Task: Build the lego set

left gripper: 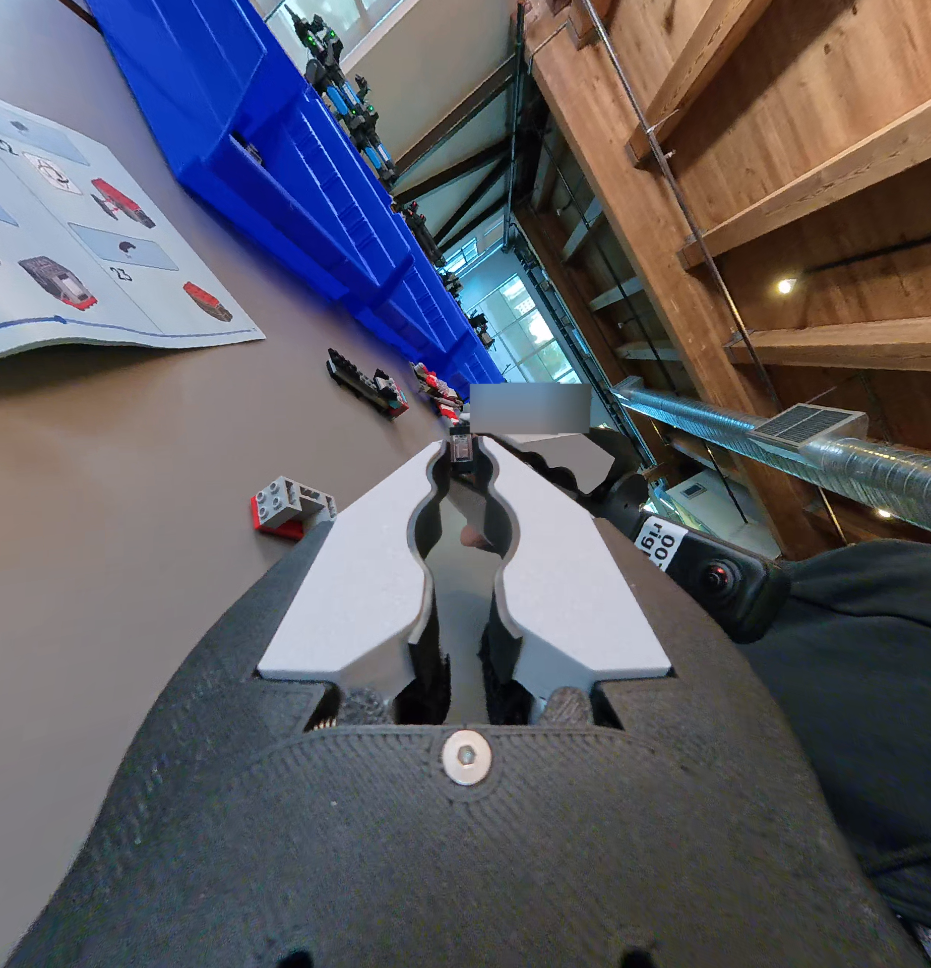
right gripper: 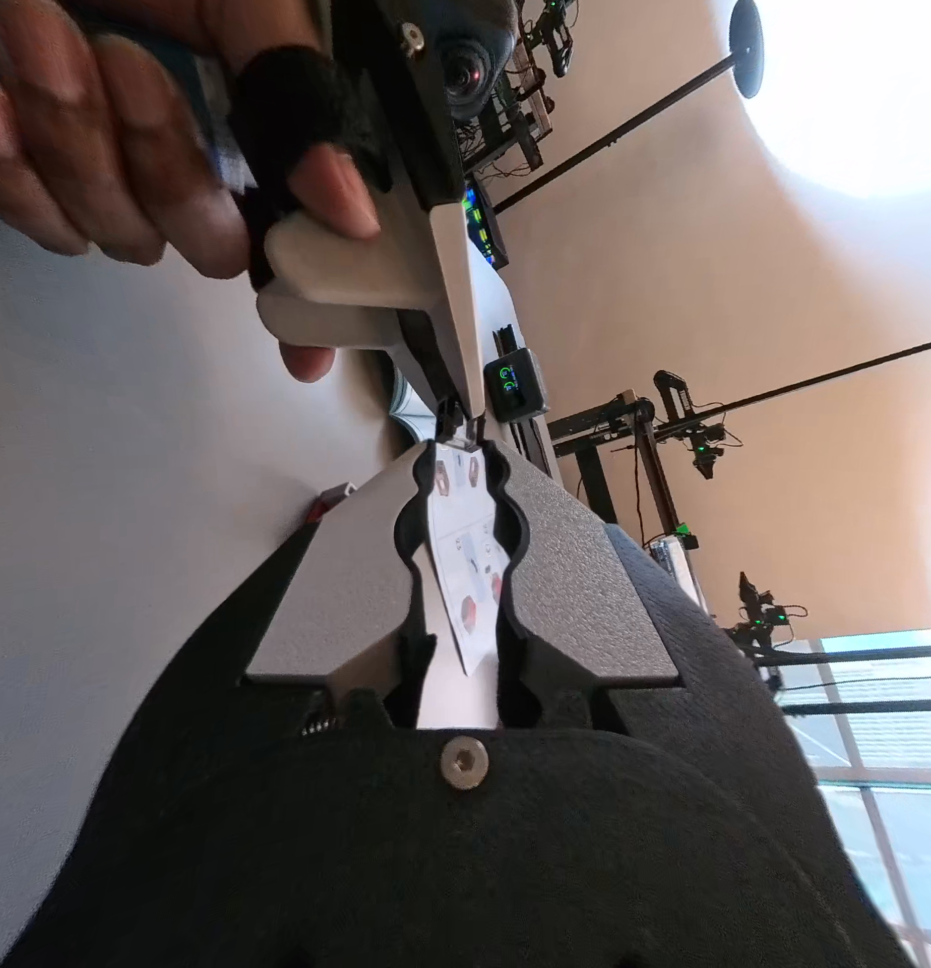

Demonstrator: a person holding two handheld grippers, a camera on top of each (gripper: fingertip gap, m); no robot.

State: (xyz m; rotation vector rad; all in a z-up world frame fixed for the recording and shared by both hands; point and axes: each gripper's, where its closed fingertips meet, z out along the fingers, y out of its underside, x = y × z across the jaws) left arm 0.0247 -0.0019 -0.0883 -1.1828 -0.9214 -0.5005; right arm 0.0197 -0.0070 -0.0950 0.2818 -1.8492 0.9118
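In the left wrist view my left gripper point(left gripper: 460, 455) is shut on a small black and clear lego piece point(left gripper: 460, 450) at its tips, held above the brown table point(left gripper: 138, 497). My right gripper reaches in from the right, its tips against the same spot; its camera point(left gripper: 722, 576) faces me. In the right wrist view my right gripper point(right gripper: 457, 446) is closed on the small clear and black piece point(right gripper: 459, 444). The left gripper point(right gripper: 463, 414) comes down onto it from above, held by a hand point(right gripper: 112, 157).
On the table lie a grey and red block point(left gripper: 290, 505), a black lego assembly point(left gripper: 366, 385) and a red and white assembly point(left gripper: 439, 393). An open instruction booklet point(left gripper: 86, 235) lies at the left. Blue bins point(left gripper: 274, 157) line the far edge.
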